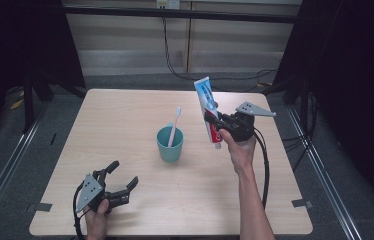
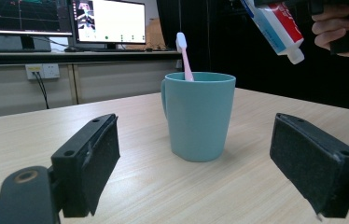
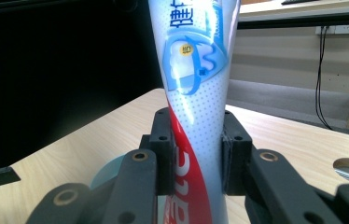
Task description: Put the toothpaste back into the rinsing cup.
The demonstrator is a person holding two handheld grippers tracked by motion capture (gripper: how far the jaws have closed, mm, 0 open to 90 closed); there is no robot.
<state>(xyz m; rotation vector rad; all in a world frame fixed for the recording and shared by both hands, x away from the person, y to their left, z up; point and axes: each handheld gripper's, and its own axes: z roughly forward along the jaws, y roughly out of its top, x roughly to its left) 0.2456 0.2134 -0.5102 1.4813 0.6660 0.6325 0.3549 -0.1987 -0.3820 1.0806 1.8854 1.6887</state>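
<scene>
toothpaste tube [image 1: 208, 107] clamped in right gripper [image 1: 214, 124], above table [image 1: 125, 115]

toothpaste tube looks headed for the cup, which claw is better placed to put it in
Right. The right claw is already shut on the toothpaste tube, held cap-down in the air just right of the teal cup. The left claw is open and empty, low near the table's front edge.
</scene>
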